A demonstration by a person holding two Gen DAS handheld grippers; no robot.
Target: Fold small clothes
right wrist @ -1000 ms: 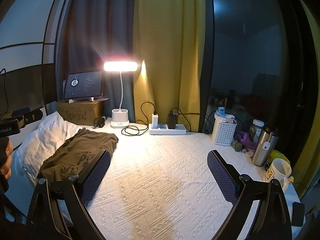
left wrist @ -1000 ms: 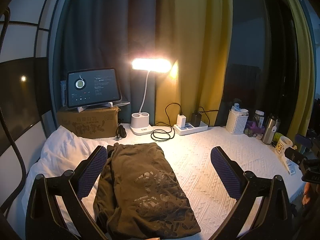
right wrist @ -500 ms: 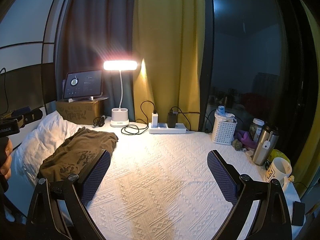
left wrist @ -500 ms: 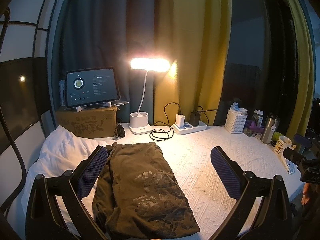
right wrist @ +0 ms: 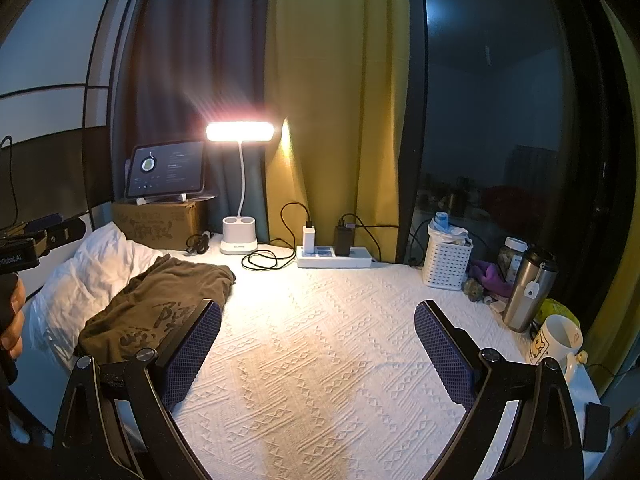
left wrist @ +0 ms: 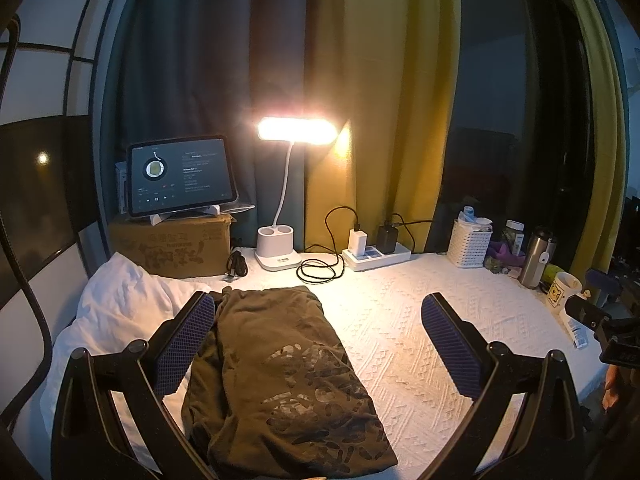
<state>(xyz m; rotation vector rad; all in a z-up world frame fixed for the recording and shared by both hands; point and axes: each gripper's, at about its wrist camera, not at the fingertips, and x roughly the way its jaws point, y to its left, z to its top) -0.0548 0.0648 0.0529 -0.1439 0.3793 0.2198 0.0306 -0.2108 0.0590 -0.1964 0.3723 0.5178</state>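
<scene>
Almost nothing has moved since a second ago: your left gripper (left wrist: 316,344) and right gripper (right wrist: 318,344) hang with jaws apart, empty. The folded olive garment (left wrist: 288,380) lies lower centre-left on the white bedspread (right wrist: 340,360); the lamp (left wrist: 296,130) glows behind.

The olive garment (left wrist: 280,376) is soft matt cloth with a cracked, faintly shiny print, lying on a white bedspread (left wrist: 400,344) of woven cloth with a raised geometric relief; at its 9 o'clock a pillow (left wrist: 120,308) shows smooth, rumpled white cotton. The left gripper (left wrist: 316,336) and right gripper (right wrist: 318,340) are matt black plastic with finely knurled bluish rubber pads (right wrist: 444,356). At 2 o'clock stand a brushed-metal tumbler (right wrist: 528,292), a glossy ceramic mug (right wrist: 554,340) and a perforated white plastic basket (right wrist: 446,264); at 10 o'clock, a matt brown cardboard box (left wrist: 172,244) carries a glossy-screened tablet (left wrist: 180,174).
</scene>
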